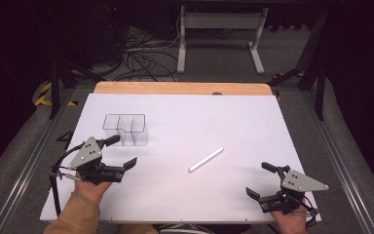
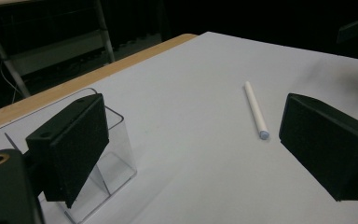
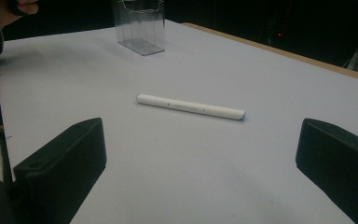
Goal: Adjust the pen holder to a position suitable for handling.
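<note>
Both grippers, left gripper (image 1: 119, 152) and right gripper (image 1: 260, 179), are resting released on the desk (image 1: 253, 122), flanking 1 white pen (image 1: 206, 159) lying ahead between them, probably awaiting pickup.

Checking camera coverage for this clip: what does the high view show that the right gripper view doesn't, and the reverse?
High view: both hand-held grippers, left and right, each open, plus the floor cables and white frame legs beyond the table.

Right gripper view: faint print along the white stick.

Both: the stick lying flat on the white sheet, and the clear compartment holder standing apart from it.
</note>
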Available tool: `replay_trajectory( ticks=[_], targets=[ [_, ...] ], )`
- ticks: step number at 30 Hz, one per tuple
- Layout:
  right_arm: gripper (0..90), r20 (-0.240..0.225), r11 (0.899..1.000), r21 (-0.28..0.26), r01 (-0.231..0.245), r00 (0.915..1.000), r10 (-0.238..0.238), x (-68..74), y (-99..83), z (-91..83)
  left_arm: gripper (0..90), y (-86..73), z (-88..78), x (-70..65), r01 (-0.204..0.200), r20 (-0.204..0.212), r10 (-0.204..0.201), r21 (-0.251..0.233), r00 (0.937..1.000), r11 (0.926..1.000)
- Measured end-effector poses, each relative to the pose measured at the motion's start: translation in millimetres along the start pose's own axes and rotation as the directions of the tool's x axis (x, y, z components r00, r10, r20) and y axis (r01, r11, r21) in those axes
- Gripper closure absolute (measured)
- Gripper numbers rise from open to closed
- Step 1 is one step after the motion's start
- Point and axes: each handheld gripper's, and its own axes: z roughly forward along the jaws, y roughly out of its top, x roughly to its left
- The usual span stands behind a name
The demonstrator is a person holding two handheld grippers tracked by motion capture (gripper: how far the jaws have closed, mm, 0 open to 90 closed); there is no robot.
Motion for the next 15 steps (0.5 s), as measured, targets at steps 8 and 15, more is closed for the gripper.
replay_trajectory(
  ticks=[8,15],
  targets=[
    [2.3,-0.009,1.0,-0.003,-0.002,1.0,0.002,-0.7,-0.8,-0.9,11.6,11.1,-1.7,2.3,-0.019,0.047,0.016,0.068,0.9988,0.9975],
    [2.3,-0.021,1.0,0.004,0.004,0.9998,-0.004,-0.6,-0.3,2.8,19.0,26.7,-4.0,14.7,-0.046,0.091,0.037,0.099,0.9952,0.994]
  ],
)
